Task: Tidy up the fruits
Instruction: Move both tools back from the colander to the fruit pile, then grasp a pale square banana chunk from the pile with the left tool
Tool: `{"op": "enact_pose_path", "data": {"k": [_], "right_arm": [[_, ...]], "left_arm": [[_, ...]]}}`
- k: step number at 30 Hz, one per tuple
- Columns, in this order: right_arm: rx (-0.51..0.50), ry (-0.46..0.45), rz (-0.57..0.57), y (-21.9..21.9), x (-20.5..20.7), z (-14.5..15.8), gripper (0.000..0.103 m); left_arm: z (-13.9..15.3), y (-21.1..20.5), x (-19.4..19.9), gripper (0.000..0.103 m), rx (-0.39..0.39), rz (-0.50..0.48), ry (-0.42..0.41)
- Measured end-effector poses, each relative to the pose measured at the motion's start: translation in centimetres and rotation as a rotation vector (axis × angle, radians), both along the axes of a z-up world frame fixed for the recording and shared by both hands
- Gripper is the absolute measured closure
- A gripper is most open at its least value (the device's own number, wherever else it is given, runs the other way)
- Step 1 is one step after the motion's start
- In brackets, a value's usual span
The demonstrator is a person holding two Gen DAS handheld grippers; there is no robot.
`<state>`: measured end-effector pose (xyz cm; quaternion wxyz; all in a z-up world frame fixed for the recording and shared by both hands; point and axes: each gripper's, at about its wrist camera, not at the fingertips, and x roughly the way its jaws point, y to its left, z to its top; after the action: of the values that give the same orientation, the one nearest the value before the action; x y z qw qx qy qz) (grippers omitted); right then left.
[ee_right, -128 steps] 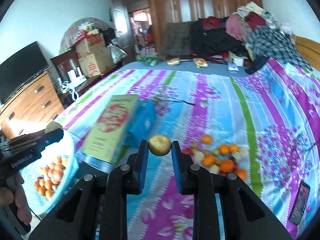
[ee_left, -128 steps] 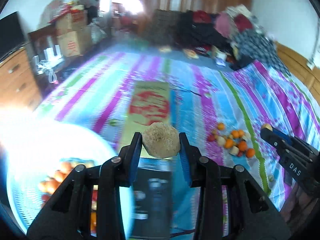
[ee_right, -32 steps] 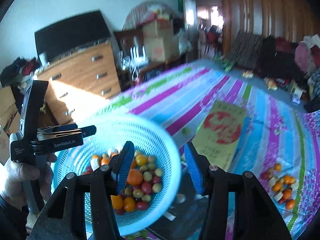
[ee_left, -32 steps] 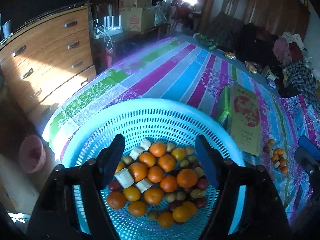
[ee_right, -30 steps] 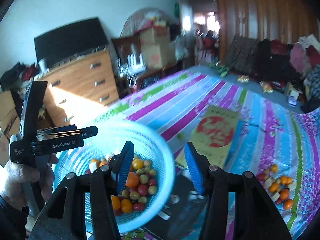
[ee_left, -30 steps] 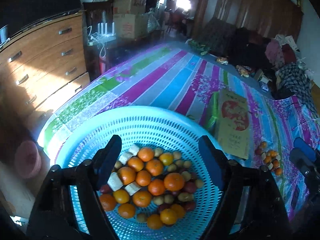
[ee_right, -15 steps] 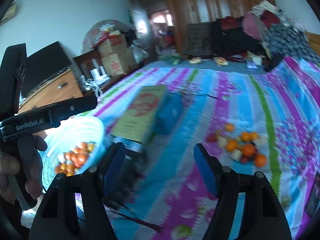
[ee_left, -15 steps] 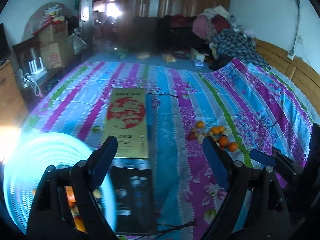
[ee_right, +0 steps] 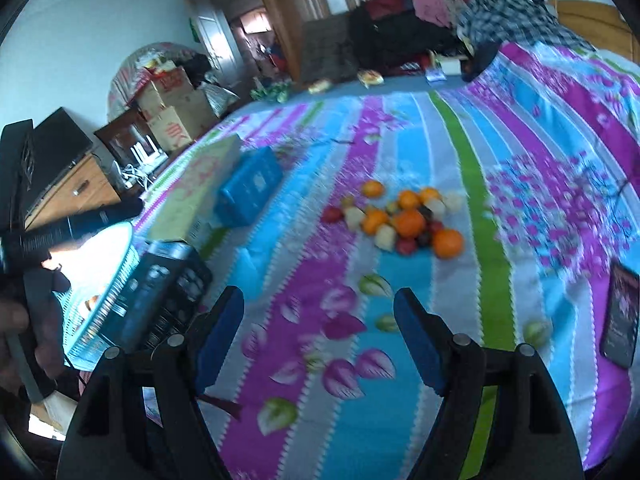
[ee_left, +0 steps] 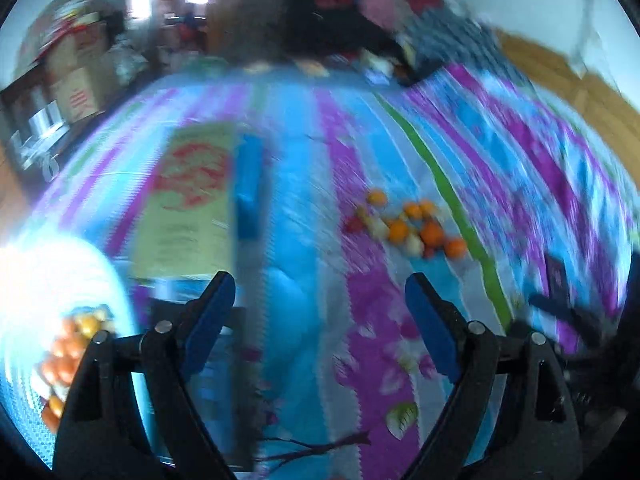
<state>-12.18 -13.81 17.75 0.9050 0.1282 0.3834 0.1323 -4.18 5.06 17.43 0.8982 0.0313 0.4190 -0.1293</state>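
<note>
Both grippers hang over the bed with nothing between their pads: the left gripper (ee_left: pixel 316 300) spread wide, the right gripper (ee_right: pixel 318 316) with its jaws opening. The loose fruits (ee_right: pixel 404 220) lie mid-bedspread (ee_right: pixel 460 152); the fruit-filled blue basket (ee_right: pixel 120 276) sits at its left edge.

Bed cover (ee_right: pixel 472 168): stripes of blue, purple, green and white, with purple flowers
Fruits (ee_right: pixel 404 220): mostly orange, some red, some pale yellow
Basket (ee_right: pixel 116 288): light turquoise, mesh pattern
Flat box (ee_right: pixel 200 184): yellow-green with a red print
Small box (ee_right: pixel 250 190): blue
Gripper pads (ee_right: pixel 218 332): dark blue, on black fingers
Phone (ee_right: pixel 620 320): black
</note>
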Motion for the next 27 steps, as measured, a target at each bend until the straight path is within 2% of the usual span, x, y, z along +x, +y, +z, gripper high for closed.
{"op": "enact_pose_path", "data": {"k": [3, 6, 8, 9, 10, 12, 13, 15, 17, 19, 21, 24, 27], "right_arm": [[-0.042, 0.021, 0.003, -0.7, -0.2, -0.6, 0.023], [-0.085, -0.006, -0.016, -1.7, -0.8, 0.3, 0.022], [-0.134, -0.095, -0.067, -2.3, -1.8, 2.4, 0.021], [-0.154, -0.146, -0.09, -2.5, -2.3, 3.4, 0.011], [-0.182, -0.245, -0.123, -2.8, -3.4, 4.5, 0.0], [-0.188, -0.379, -0.145, -3.2, -4.9, 5.1, 0.0], [-0.182, -0.34, -0.136, -3.7, -4.4, 4.6, 0.0], [-0.132, -0.193, -0.131, -4.7, -2.7, 2.9, 0.0], [-0.062, -0.121, -0.165, -6.1, -2.0, 1.0, 0.007], [-0.046, -0.047, -0.16, -6.8, -1.4, -0.8, 0.021], [-0.035, -0.005, -0.144, -7.2, -1.0, -2.0, 0.029], [-0.035, 0.029, -0.139, -7.7, -0.8, -3.6, 0.029], [-0.028, 0.052, -0.142, -8.4, -0.3, -4.8, 0.03]], "left_arm": [[-2.1, -3.2, -0.5, 0.016, 0.028, -0.1, 0.044], [-4.3, -4.0, 0.2, 0.017, -0.012, -0.126, 0.105], [-5.4, -4.1, 1.1, 0.021, -0.04, -0.118, 0.119], [-5.9, -4.2, 1.7, 0.027, -0.048, -0.117, 0.122], [-6.4, -4.5, 2.4, 0.03, -0.059, -0.118, 0.125], [-7.4, -5.1, 3.4, 0.036, -0.078, -0.122, 0.127], [-8.1, -5.6, 4.2, 0.039, -0.095, -0.125, 0.137], [-9.3, -6.5, 5.4, 0.05, -0.131, -0.151, 0.171], [-10.5, -7.7, 6.6, 0.056, -0.151, -0.171, 0.194], [-11.7, -8.9, 7.9, 0.062, -0.154, -0.191, 0.213], [-12.4, -9.9, 8.8, 0.066, -0.161, -0.215, 0.225], [-13.1, -11.6, 9.9, 0.066, -0.164, -0.246, 0.216], [-13.6, -12.0, 11.0, 0.067, -0.176, -0.239, 0.213]]}}
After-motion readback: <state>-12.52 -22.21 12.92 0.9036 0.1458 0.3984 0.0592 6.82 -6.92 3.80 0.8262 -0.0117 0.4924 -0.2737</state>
